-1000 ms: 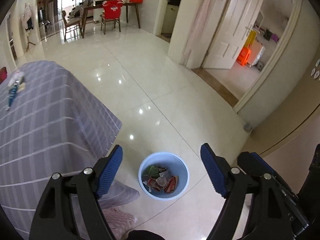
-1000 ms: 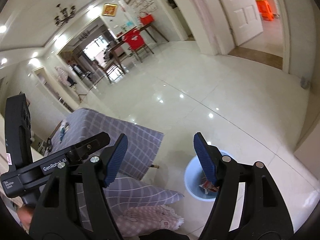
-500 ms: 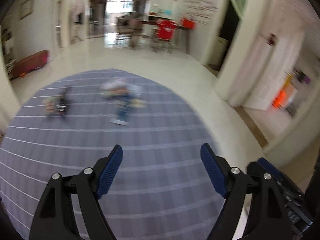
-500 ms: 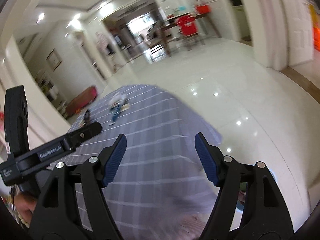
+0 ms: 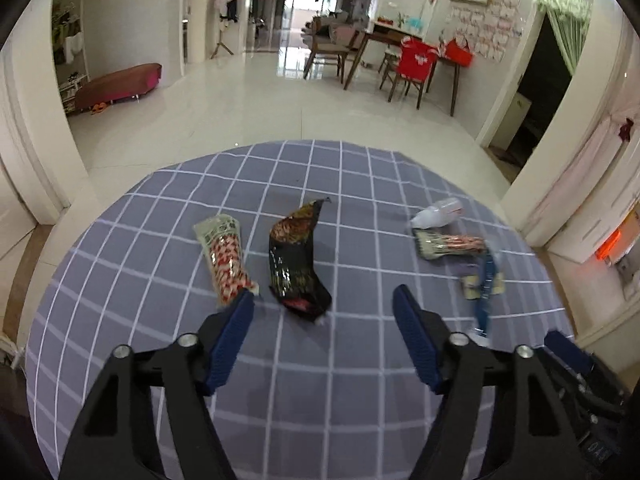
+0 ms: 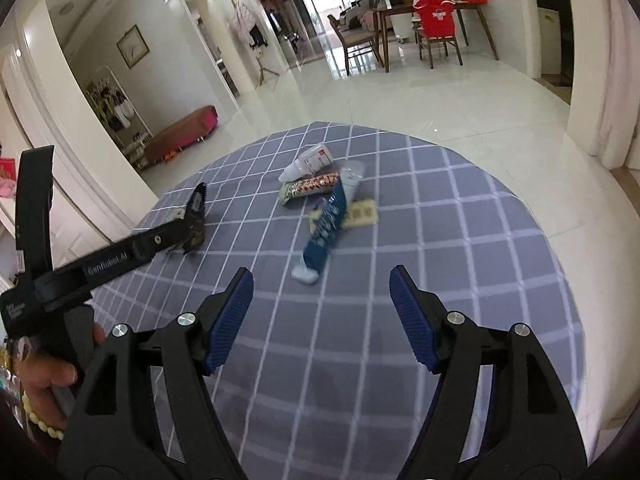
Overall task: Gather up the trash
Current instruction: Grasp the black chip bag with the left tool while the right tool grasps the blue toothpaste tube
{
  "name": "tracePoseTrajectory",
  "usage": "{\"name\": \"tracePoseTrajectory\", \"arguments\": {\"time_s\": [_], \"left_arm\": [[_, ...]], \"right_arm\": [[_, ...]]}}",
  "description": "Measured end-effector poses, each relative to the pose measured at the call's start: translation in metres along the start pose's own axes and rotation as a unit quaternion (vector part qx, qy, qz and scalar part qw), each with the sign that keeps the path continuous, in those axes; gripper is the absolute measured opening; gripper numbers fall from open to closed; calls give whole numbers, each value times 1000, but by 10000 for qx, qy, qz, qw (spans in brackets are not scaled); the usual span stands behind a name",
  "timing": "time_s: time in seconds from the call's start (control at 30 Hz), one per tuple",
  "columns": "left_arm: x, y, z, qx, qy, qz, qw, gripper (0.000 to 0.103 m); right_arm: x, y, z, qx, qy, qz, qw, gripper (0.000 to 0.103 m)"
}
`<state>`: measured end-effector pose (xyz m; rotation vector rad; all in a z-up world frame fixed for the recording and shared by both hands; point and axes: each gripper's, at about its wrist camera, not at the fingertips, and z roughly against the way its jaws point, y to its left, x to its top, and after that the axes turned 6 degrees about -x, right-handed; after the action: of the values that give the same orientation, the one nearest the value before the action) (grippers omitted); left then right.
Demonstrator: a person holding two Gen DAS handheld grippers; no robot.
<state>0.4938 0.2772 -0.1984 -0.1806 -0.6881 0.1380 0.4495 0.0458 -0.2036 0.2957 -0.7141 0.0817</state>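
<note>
Trash lies on a table with a blue-grey checked cloth. In the left wrist view a black snack wrapper lies just ahead of my open, empty left gripper, with a red-and-white packet to its left. To the right lie a small white bottle, a patterned wrapper and a blue tube-like wrapper. In the right wrist view my open, empty right gripper is just short of the blue wrapper; the white bottle, a yellowish card and the black wrapper lie beyond.
The table stands on a glossy tiled floor. A dining table with chairs is far ahead, a low bench at the far left. The left gripper's body crosses the right wrist view at the left.
Both grippers swung from the blue bin on the floor up and over to the table. The trash on the cloth now lies close ahead of both, still open.
</note>
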Motion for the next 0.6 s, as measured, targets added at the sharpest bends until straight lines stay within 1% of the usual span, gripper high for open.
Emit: {"name": "tracePoseTrajectory", "arguments": {"time_s": [0.03,0.07,0.17,0.2,0.23,0.27,0.3,0.33,0.47,0.6], "left_arm": [[1,0,-6,66,66,-74,9999,62],[1,0,-14,164,133,-187,9996,57],[4,2,-28,268,279,-341,9987,46],[5,3,-30,290,293,-349,9985,45],[6,4,-32,287,317,-357,9984,36],[7,4,-32,280,316,-379,9984,30],[8,5,-30,248,280,-368,9986,28],[7,4,-28,221,266,-365,9987,26],[2,-2,-11,57,176,-464,9988,23],[-1,-9,13,-196,18,-327,9993,22]], "right_arm": [[4,3,-9,-47,55,38,10000,69],[8,7,-17,-123,129,104,9998,65],[12,10,-36,-295,264,189,9990,53],[12,10,-41,-316,308,194,9988,51],[13,10,-44,-336,325,198,9987,47],[15,10,-45,-404,300,232,9985,39],[16,11,-47,-462,313,272,9981,31],[16,10,-49,-445,324,295,9980,22],[11,4,-41,-284,326,260,9987,15],[5,-2,-25,-86,279,163,9994,14]]}}
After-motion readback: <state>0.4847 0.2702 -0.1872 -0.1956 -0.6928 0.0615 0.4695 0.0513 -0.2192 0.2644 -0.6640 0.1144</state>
